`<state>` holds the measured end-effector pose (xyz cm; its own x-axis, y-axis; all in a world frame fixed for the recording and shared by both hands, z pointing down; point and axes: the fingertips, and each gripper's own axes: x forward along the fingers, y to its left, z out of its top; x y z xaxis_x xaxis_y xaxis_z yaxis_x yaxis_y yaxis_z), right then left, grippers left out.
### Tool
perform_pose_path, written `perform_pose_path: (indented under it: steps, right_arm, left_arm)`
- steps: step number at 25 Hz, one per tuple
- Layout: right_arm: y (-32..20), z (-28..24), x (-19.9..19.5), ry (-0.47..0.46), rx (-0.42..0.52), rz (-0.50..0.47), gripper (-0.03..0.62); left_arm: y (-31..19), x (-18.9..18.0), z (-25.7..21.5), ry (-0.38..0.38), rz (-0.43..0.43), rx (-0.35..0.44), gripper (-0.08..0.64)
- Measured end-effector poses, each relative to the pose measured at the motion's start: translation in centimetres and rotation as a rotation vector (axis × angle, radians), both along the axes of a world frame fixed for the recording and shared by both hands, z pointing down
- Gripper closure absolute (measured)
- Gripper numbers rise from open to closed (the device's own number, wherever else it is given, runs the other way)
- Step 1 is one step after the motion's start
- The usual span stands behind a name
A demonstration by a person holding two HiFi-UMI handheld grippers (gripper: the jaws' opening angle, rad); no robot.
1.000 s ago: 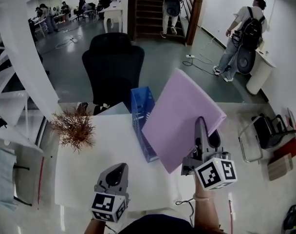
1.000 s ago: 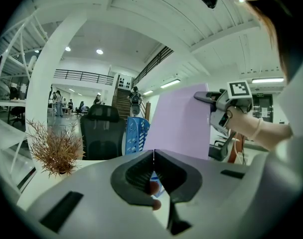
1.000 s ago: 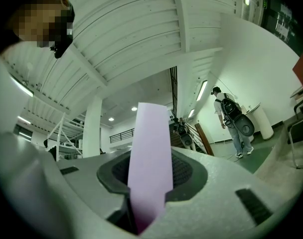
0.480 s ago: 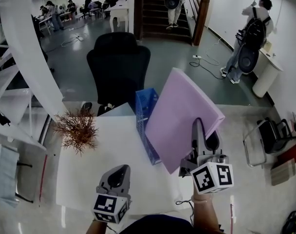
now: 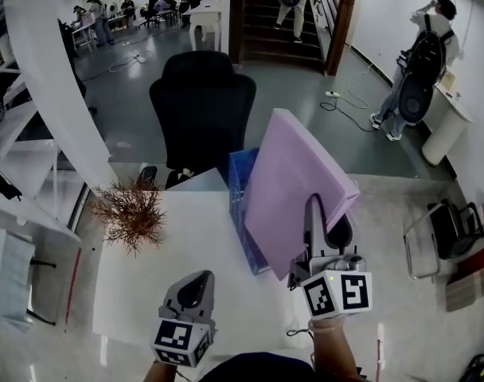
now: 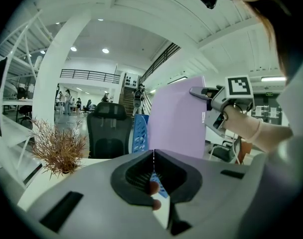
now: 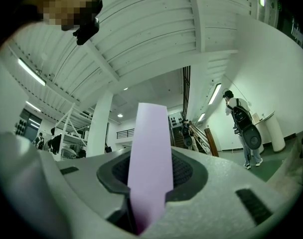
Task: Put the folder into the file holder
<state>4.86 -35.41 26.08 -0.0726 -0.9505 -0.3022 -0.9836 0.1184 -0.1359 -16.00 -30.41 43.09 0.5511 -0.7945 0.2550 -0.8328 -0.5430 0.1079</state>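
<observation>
1. Since the earlier frames, the purple folder [image 5: 294, 177] had swung more upright and closer to the blue file holder [image 5: 240, 189]. In the head view its lower left edge now overlapped the holder's right side.
2. The white table [image 5: 170, 237] carried the file holder near its far edge, with a dried plant [image 5: 130, 213] well apart to the left.
3. The folder was in the air above the table, tilted, just beside and partly over the holder. It was not yet in any slot.
4. Handling, as judged: the folder was thin and light, and it stood out from a single grip without drooping, so it was probably fairly stiff. The smooth cover could slip. Hold should stay at the near lower edge, leaving the far edge free to enter the slot.
5. The holder looked like light perforated plastic and could slide or tip if struck.
6. The right gripper [image 5: 314, 207] had its jaws partly closed, clamped on the folder's near edge.
7. The left gripper [image 5: 194, 281] hung low over the table's near edge, jaws together and empty.
</observation>
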Motion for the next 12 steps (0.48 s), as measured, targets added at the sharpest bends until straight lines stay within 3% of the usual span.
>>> perform_pose_path:
  steps: [12]
  right_arm:
    - [-2.8, 0.9, -2.4, 0.059, 0.002, -0.011, 0.454]
  left_arm:
    - [-1.0, -0.7, 0.9, 0.01, -0.048, -0.038, 0.554]
